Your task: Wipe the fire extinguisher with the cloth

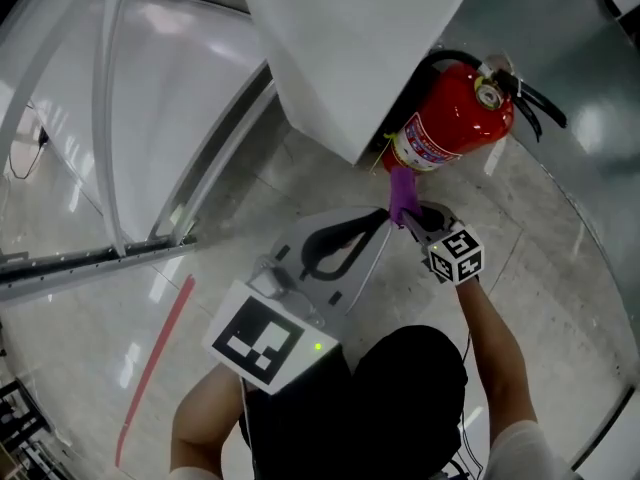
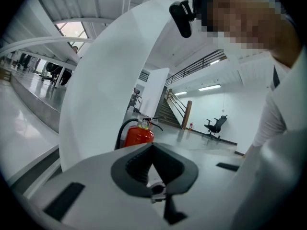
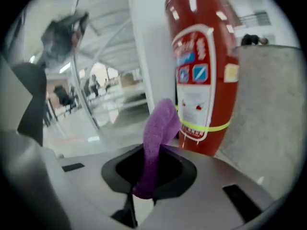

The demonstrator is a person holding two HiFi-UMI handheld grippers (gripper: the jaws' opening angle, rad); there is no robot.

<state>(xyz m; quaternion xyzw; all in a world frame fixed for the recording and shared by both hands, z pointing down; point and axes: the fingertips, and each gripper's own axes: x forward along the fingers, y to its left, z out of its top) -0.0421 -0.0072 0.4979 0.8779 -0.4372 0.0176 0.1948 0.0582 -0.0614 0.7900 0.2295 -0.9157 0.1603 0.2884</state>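
The jaws of my right gripper [image 3: 156, 157] are clamped on a purple terry cloth [image 3: 160, 123], a narrow gap between them filled by the bunched fabric. The cloth's free end stands up out of the jaws and curls toward the red metal fire extinguisher [image 3: 206, 66]. It reaches the lower edge of the extinguisher's white label, just above the yellow band, though I cannot tell whether it touches.

In the head view the extinguisher sits at the upper right of the frame, on the pale glossy floor [image 1: 230, 228], close against the foot of a broad white column [image 1: 340, 48], with its black hose and handle toward the right edge.

My left gripper [image 2: 152, 150] is at lower centre of that view — its jaws are pressed together with nothing between them, well short of the extinguisher.
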